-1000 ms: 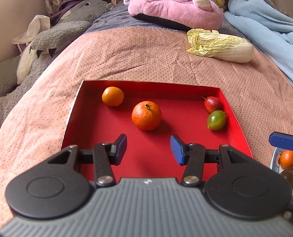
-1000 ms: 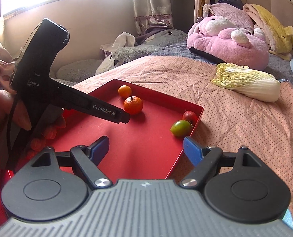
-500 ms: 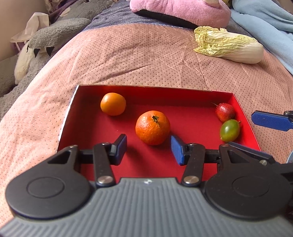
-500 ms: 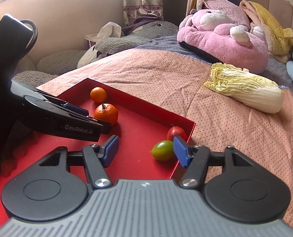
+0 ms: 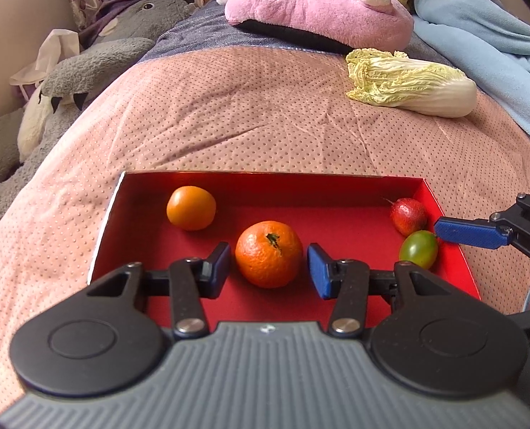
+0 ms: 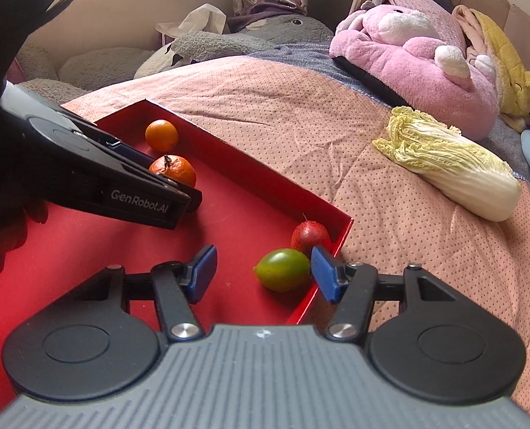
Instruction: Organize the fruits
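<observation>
Jaws of the left gripper (image 5: 268,268) are closing around the mandarin (image 5: 269,254), small gaps still showing at both pads. The right gripper (image 6: 263,273) is closing too, the green tomato (image 6: 282,270) between its pads, nearer the right one, not pinched. The red tray (image 5: 336,186) holds four fruits: mandarin, one smooth orange (image 5: 191,207), green tomato, one red fruit (image 5: 409,216). One cabbage (image 5: 411,84) lies beyond.

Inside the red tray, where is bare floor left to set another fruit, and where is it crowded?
Red cardboard tray: bare floor along the far wall, between the smooth orange fruit and the red strawberry-like fruit. Crowded in the right corner, where that fruit meets the green tomato, and around the stemmed orange mandarin.
</observation>
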